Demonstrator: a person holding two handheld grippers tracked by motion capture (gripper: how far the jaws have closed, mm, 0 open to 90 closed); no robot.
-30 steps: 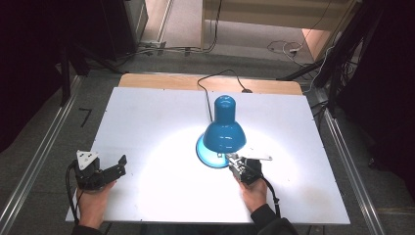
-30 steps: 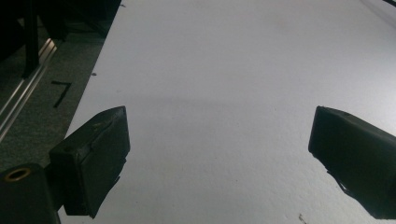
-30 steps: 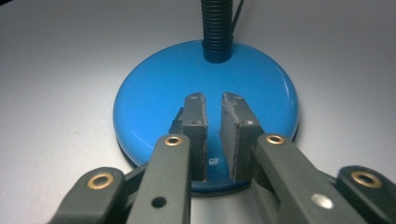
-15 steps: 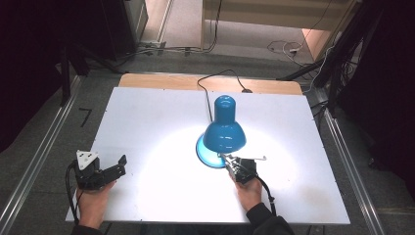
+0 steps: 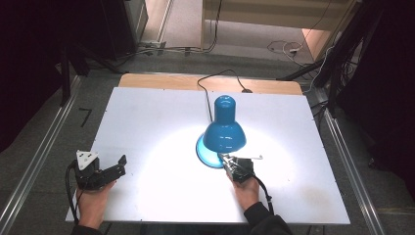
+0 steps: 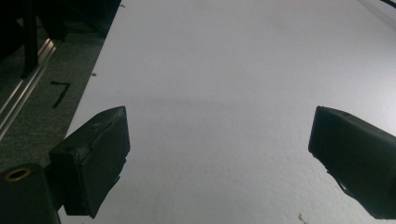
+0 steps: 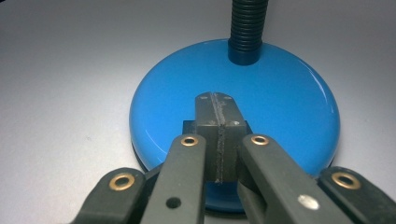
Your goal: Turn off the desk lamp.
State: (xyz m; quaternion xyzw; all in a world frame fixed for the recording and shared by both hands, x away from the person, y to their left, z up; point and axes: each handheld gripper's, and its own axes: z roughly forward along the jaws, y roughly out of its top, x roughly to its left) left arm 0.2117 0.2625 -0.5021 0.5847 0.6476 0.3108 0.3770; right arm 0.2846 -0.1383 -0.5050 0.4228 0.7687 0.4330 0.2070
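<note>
A blue desk lamp stands near the middle of the white table, its shade turned down over its round base. A bright pool of light lies on the table around it. My right gripper is shut, jaws pressed flat together with nothing between them. In the right gripper view its tips rest over the glossy blue base, on a small dark block set in it, in front of the ribbed black neck. My left gripper hovers open at the table's front left, over bare table.
The lamp's black cable runs off the table's far edge over a wooden strip. Metal rails flank the table on both sides. A "7" mark sits on the grey floor at the left.
My right gripper has edged a little forward and left, onto the lamp's base. The left gripper has not moved.
</note>
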